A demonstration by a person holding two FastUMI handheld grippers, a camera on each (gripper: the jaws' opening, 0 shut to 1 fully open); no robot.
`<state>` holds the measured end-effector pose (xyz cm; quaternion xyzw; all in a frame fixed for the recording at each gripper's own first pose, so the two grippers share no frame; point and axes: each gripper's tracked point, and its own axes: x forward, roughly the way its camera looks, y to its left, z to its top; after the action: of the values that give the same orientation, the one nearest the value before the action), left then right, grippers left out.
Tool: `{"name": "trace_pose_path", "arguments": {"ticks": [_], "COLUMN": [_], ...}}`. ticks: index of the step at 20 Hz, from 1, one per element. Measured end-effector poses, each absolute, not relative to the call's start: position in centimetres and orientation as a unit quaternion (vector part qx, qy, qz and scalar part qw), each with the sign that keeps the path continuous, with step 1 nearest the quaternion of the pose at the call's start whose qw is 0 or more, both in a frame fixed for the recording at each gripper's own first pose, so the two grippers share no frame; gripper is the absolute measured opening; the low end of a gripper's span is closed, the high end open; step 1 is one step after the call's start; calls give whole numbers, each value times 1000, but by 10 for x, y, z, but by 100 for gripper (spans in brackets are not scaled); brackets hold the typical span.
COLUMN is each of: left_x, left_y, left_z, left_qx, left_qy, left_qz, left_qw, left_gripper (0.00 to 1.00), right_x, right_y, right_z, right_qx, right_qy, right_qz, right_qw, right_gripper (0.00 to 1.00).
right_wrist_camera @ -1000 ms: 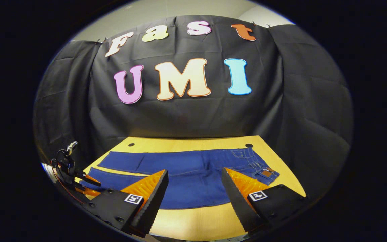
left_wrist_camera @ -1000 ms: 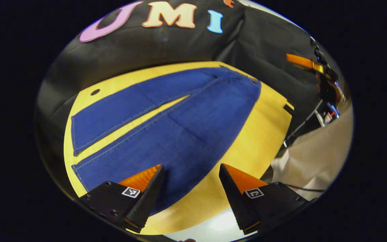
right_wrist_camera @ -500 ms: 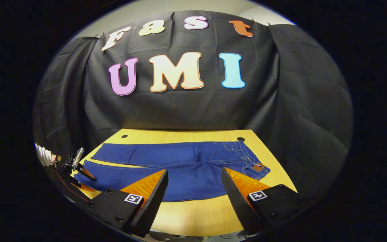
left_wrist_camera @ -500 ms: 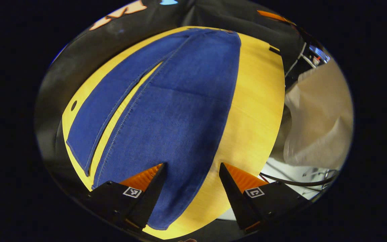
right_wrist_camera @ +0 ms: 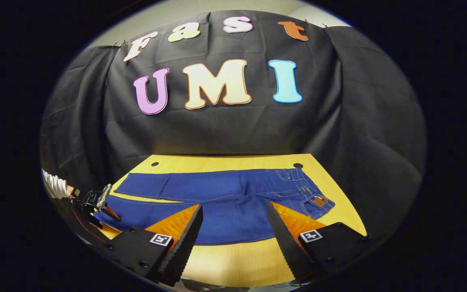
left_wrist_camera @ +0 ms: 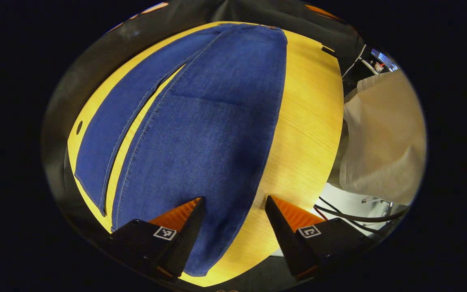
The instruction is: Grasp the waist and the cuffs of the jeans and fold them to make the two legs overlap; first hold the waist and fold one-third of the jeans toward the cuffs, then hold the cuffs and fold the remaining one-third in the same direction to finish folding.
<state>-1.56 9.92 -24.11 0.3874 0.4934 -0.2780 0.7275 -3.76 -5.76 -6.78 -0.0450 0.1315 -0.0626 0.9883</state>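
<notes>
Lying flat on the yellow wooden table (right_wrist_camera: 233,259), the jeans (right_wrist_camera: 225,202) are spread full length with the two legs side by side and a narrow strip of tabletop between them; in the right gripper view the waist (right_wrist_camera: 312,194) sits toward 3 o'clock and the cuffs toward 9 o'clock; the right gripper (right_wrist_camera: 233,239) hangs above the near table edge with its fingers spread wide and nothing between them, the nearer leg's edge lying beyond the gap at 12 o'clock; the left gripper (right_wrist_camera: 99,202) appears small at 9 o'clock of that view, at the cuff end, held by a hand in a white sleeve (right_wrist_camera: 55,186); in the left gripper view the left gripper (left_wrist_camera: 233,227) is likewise released, fingers wide apart over the cuff (left_wrist_camera: 201,251) of the nearer leg, the denim running away toward 12 o'clock and the farther leg (left_wrist_camera: 108,134) toward 10 o'clock; a person's pale clothing (left_wrist_camera: 383,138) stands at 3 o'clock beside the table.
</notes>
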Motion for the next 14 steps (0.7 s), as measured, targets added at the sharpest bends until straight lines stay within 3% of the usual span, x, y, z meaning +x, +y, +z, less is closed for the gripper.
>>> {"name": "trace_pose_path", "arguments": {"ticks": [4,5,6,8,9,11,12,13,14], "left_x": [-17,-15,-13,-12,-7,-2,-2,-3,-2], "left_y": [98,96,95,95,95,98,92,92,92], "left_z": [-243,-243,-245,-243,-244,-240,-243,-242,-243], "left_qx": [413,422,429,441,449,447,440,435,431], "left_qy": [502,500,498,500,495,494,496,497,499], "left_qz": [-288,-293,-297,-302,-301,-297,-298,-299,-301], "left_qw": [703,697,692,682,680,684,687,689,689], "left_gripper": [85,82,70,46,41,14,0,0,0], "right_x": [-33,-32,-31,-28,-28,-27,-26,-23,-21], "right_y": [-53,-53,-52,-51,-51,-51,-51,-52,-54], "right_z": [-83,-86,-88,-91,-93,-95,-97,-101,-105], "right_qx": [-18,-12,-9,-10,-12,-18,-23,-32,-46], "right_qy": [142,143,144,145,145,146,151,160,171], "right_qz": [-58,-58,-58,-57,-56,-48,-41,-33,-23], "right_qw": [988,988,988,988,988,988,987,986,984], "right_gripper": [98,94,98,98,98,94,98,94,98]}}
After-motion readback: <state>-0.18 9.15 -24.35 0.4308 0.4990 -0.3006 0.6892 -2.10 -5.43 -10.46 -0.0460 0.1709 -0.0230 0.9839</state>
